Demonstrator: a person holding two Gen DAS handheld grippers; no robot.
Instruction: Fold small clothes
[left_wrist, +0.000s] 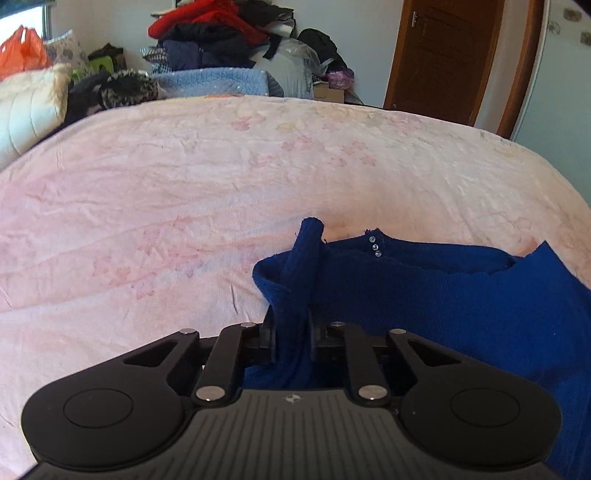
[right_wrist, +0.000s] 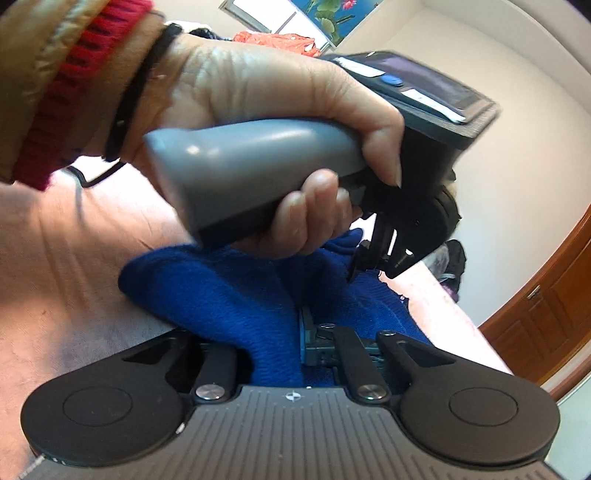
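Left wrist view: left gripper (left_wrist: 291, 332) clamps a sleeve of the blue sweater (left_wrist: 461, 295), lower right on the pink bedspread (left_wrist: 184, 184) | right gripper (right_wrist: 306, 332) pinches the same knit | step: gripping corners | next: likely lift and fold across.

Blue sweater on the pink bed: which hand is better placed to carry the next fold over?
Probably left. The left tool is shut on the blue sweater's raised strip, with open pink bed cover ahead. The right tool also pinches fabric, but the left hand crowds its path.
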